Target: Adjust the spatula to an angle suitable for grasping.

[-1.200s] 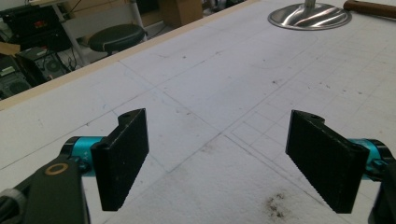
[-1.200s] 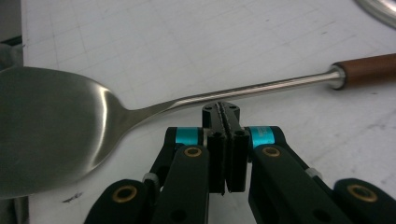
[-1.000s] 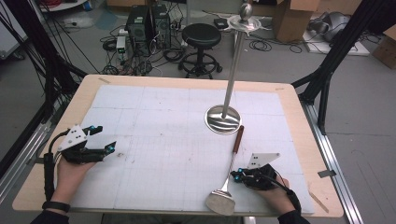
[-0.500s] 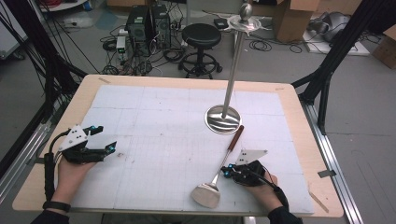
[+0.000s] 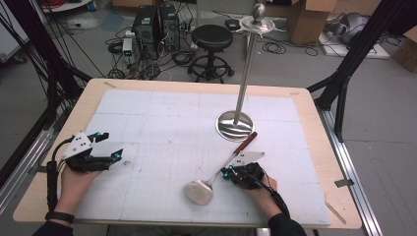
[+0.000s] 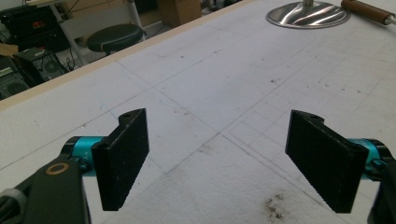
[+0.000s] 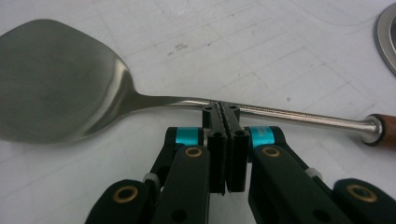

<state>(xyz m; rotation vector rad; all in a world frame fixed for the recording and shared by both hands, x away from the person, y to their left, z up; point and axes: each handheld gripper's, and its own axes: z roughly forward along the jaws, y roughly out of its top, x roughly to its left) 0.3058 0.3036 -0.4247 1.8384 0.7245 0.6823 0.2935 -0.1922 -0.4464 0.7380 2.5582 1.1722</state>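
No brand or lettering can be made out on anything here; the white mat (image 5: 162, 147) covering the tabletop (image 5: 314, 128) carries only a faint pencilled grid and some dark smudges. The metal spatula (image 5: 216, 174) lies flat on that mat toward the person's right, its broad blade (image 7: 51, 79) nearest the front edge and its reddish wooden handle (image 5: 245, 142) pointing up toward the round base of the steel stand (image 5: 235, 125), ending just short of it. The right hand-held gripper (image 5: 230, 172) sits against the spatula's thin shaft, about midway along it; in the right gripper view its two black jaws are pressed together with their tips right at the shaft, though whether the metal is actually pinched between them I cannot tell from here. The left hand-held gripper (image 5: 105, 146) rests well apart on the left side of the mat, its jaws spread wide over bare mat with nothing between them. The stand's tall pole rises to a small dish and ball at the top. There are no containers on the tabletop.
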